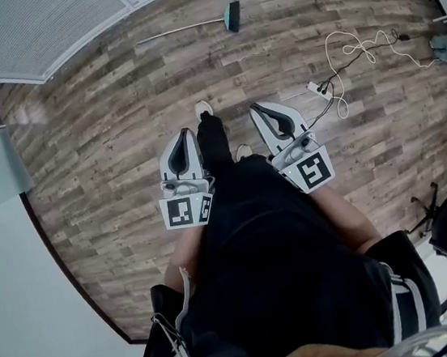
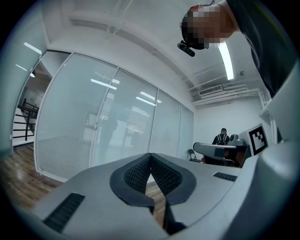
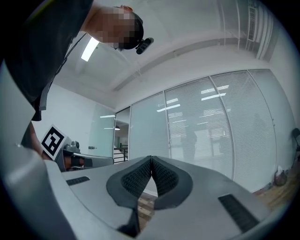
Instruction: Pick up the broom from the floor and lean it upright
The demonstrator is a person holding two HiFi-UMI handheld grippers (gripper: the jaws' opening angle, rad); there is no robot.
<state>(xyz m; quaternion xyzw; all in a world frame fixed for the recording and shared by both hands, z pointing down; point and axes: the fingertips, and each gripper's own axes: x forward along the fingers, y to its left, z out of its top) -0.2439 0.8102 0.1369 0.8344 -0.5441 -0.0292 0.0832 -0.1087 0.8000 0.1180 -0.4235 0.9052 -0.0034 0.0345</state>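
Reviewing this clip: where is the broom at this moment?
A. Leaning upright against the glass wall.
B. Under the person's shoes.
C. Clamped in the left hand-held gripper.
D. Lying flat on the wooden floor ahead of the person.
D: the broom lies flat on the wooden floor, well ahead of the left hand-held gripper and the right hand-held gripper, both shut with nothing between their jaws.

matt wood-plank floor [image 1: 118, 122]; ribbed gripper pads [image 2: 140, 174].
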